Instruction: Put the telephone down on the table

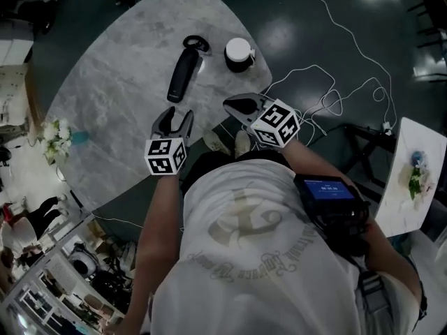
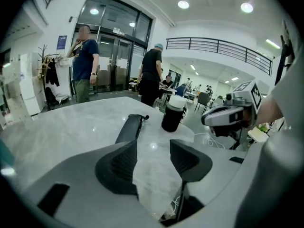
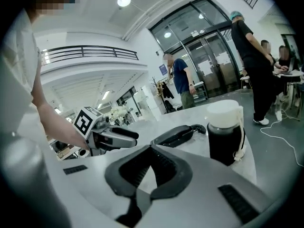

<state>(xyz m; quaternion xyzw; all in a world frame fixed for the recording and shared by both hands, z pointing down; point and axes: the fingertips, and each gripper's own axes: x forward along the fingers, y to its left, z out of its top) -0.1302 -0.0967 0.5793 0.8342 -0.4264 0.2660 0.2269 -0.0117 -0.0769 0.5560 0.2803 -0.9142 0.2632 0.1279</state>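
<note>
The telephone handset (image 1: pixel 183 74) lies flat on the grey marbled table (image 1: pixel 119 82), with its long side running away from the person. Its far end, where a short curl of cord (image 1: pixel 197 45) shows, is near a dark jar with a white lid (image 1: pixel 239 53). The jar stands upright just to the right of that end, and the two are apart.

The left tool (image 1: pixel 174 116) hovers over the near part of the table, in line with the handset but short of it. In the left gripper view its jaws stand apart. Only bare tabletop shows between them, with the handset (image 2: pixel 129 128) and the jar (image 2: pixel 172 114) beyond the tips, so the left tool (image 2: pixel 152 146) grips nothing.

The right tool (image 1: pixel 234 105) is at the table's near right edge, close beside the left one and pointing toward it. In the right gripper view its jaws meet at the tips with nothing caught between them, so the right tool (image 3: pixel 151 151) is closed and empty. Past it lie the handset (image 3: pixel 178 135) and the jar (image 3: pixel 225 132).

White cables (image 1: pixel 335 96) trail across the dark floor to the right of the table. Two people (image 2: pixel 85 63) stand near glass doors in the background.
</note>
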